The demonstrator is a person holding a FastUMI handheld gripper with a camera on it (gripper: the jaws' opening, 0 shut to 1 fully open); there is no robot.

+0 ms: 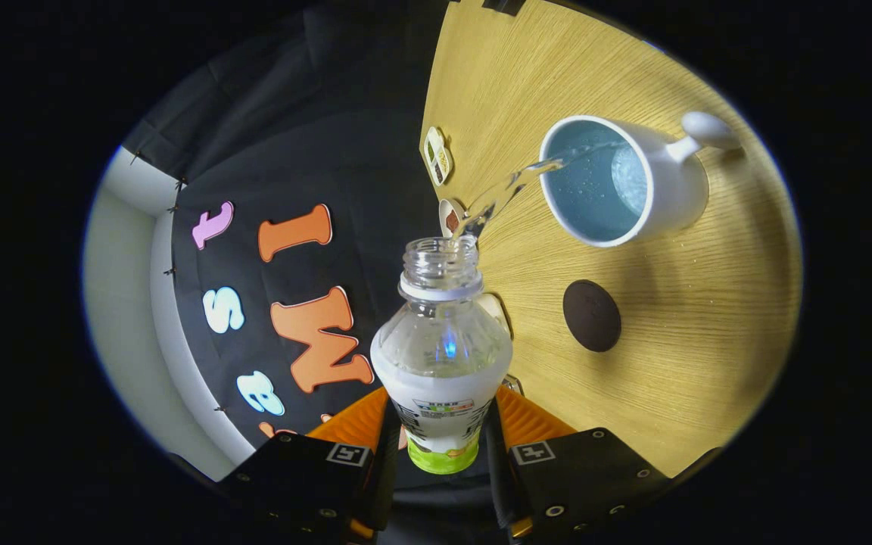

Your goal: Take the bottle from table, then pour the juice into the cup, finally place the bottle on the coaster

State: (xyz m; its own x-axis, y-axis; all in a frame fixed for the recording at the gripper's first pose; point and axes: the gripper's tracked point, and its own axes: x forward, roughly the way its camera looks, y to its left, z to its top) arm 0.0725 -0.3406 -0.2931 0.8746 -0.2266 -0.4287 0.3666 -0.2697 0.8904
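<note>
Pouring is the job right now, and it looks about half done. The tongs hold the plastic bottle tight, with one finger pressing on each side of its label. The bottle sits between the fingers and is tipped over, with its open mouth pointing away from the tongs. A thin clear stream jumps from the mouth into the white cup, which stands on the wooden counter well beyond the tongs. The cup is blue inside and already has some drink in it.

To do this well, I think the tilt should stay slow and even, so the stream keeps landing inside the cup and not on its near rim. The stream has a long way to fly, so a small shake could spill it on the counter. Bringing the mouth a bit closer to the cup may help. Much of the bottle looks see-through now, so not much drink may be left.

The dark round coaster lies on the counter between the tongs and the cup, a little to one side of the bottle. Some small packets lie near the counter's edge, so keep the bottle away from them.
</note>
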